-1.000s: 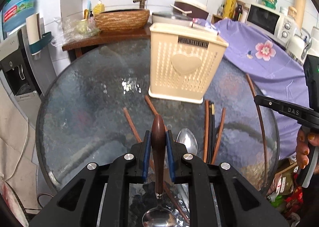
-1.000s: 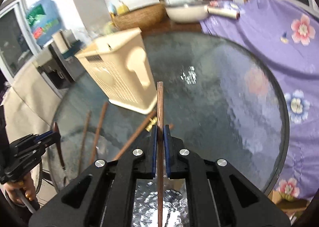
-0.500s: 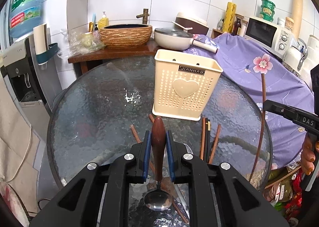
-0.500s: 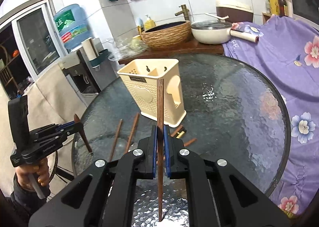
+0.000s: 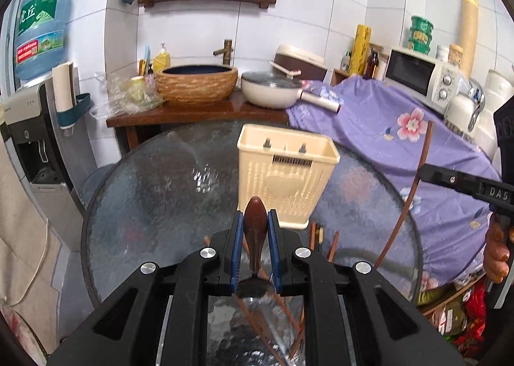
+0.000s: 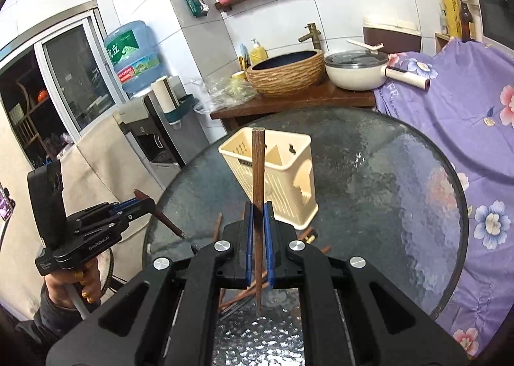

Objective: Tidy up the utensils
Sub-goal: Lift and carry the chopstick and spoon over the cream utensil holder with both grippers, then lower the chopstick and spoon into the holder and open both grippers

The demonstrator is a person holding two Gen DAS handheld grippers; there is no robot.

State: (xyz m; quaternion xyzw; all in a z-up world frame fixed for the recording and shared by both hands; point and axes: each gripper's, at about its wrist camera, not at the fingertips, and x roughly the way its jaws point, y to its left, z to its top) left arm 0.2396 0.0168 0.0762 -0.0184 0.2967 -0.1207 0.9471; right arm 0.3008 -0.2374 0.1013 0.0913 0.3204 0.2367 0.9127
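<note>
The left gripper [image 5: 253,231] is clamping a spoon [image 5: 255,231] by its wooden handle between closed jaws. The right gripper [image 6: 258,221] is pinching an upright chopstick [image 6: 258,173], both hovering above the table [image 6: 401,189] near the cream utensil holder [image 5: 286,179].

Both views bright, even indoor light. White glare spots on round textured glass table [image 5: 144,205], esp. near edge [image 6: 257,337]. Strong fisheye bend w/ dark corners. Cream perforated plastic utensil holder [image 5: 286,179] slightly motion-blurred; far white tiles sharp.
</note>
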